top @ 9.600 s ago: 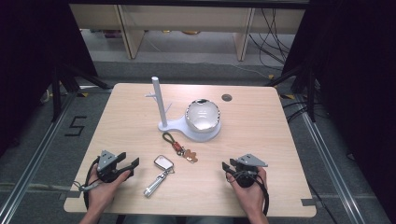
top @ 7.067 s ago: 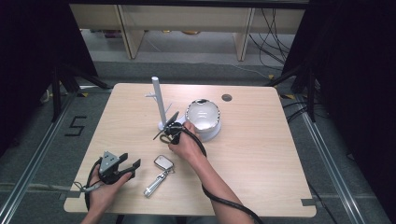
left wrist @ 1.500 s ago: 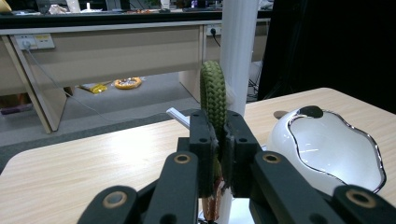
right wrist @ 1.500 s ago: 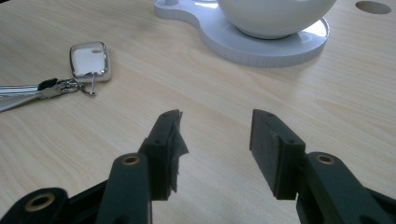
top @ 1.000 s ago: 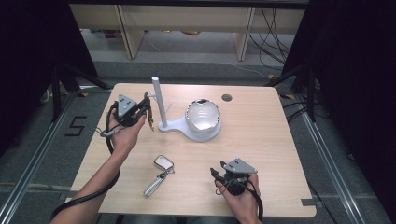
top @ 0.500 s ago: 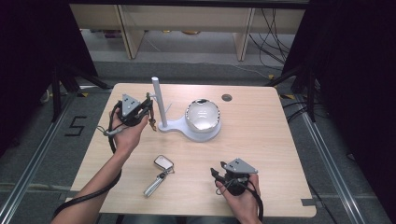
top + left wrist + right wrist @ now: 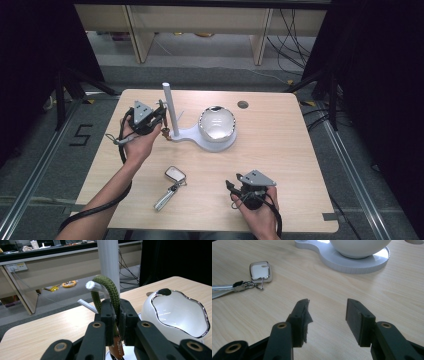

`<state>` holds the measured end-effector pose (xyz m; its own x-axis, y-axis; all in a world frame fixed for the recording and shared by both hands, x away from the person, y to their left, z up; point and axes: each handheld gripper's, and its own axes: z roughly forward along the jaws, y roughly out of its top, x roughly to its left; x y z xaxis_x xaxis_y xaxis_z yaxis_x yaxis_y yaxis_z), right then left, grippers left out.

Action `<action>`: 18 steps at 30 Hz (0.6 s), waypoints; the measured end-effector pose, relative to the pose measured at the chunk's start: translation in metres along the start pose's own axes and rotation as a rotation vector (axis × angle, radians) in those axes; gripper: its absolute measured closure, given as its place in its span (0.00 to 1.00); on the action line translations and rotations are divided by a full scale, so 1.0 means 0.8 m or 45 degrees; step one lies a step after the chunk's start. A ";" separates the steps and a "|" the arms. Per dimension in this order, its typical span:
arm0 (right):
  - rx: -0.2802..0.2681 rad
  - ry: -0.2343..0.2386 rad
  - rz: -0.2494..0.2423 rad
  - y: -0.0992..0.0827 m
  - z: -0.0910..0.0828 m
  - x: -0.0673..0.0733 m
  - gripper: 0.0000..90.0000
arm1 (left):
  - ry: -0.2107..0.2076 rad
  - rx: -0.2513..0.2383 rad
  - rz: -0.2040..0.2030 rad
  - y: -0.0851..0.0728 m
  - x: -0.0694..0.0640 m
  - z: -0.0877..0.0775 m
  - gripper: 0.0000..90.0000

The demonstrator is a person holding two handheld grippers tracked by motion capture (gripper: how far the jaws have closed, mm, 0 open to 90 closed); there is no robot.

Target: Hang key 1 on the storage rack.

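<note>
High view: left gripper (image 7: 156, 116) is up by the white post (image 7: 167, 107) of the key stand (image 7: 200, 140), toward the table's (image 7: 280, 150) far-left part, clenched on a green cord keychain (image 7: 165, 136) whose lower end hangs just beside the post base. Right gripper (image 7: 234, 187) rests near the front edge, jaws apart, holding nothing. Silver key fob with key (image 7: 170, 186) lies flat near the front-left middle, well apart from both grippers. Left gripper view: cord loop (image 7: 107, 293) is pinched between the left gripper (image 7: 116, 312) jaws, its top arched over a white peg (image 7: 96, 287) on the post (image 7: 108, 262); brown leather tab (image 7: 117, 348) dangles below. Risk: the loop looks only partly over the peg, so letting go now could drop it off the tip; a sideways pull could tip the light stand or knock the white bowl (image 7: 175, 315). Right gripper view: right gripper (image 7: 327, 312) released, bare table between the pads, fob (image 7: 260, 271) ahead to the left, stand base (image 7: 352, 261) beyond. Versus the earliest frame: the keychain then lay on the table in front of the stand and the left gripper rested at the front-left edge; fob unmoved, right gripper near the same place.
</note>
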<state>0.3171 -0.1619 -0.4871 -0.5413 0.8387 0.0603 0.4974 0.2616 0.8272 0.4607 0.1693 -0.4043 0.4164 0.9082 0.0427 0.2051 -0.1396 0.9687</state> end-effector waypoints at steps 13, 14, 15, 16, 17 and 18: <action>0.012 -0.003 -0.005 0.000 -0.001 0.000 0.59 | -0.027 0.020 0.008 -0.005 -0.007 0.006 0.90; -0.001 -0.012 -0.026 0.000 -0.001 -0.001 0.59 | -0.029 0.020 0.007 -0.005 -0.007 0.005 0.89; 0.005 -0.005 -0.012 -0.001 -0.001 -0.001 0.59 | -0.034 0.026 0.008 -0.006 -0.007 0.004 0.88; -0.012 -0.014 -0.024 -0.001 0.000 -0.002 0.59 | -0.038 0.031 0.006 -0.007 -0.007 0.003 0.86; -0.012 -0.014 -0.024 -0.001 0.000 -0.002 0.59 | -0.038 0.031 0.006 -0.007 -0.007 0.003 0.85; -0.012 -0.011 -0.023 -0.001 0.000 -0.002 0.59 | -0.046 0.028 -0.008 -0.008 -0.007 0.001 0.82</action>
<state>0.3178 -0.1638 -0.4880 -0.5445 0.8378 0.0407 0.4812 0.2722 0.8333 0.4580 0.1649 -0.4112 0.4464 0.8944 0.0274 0.2273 -0.1430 0.9633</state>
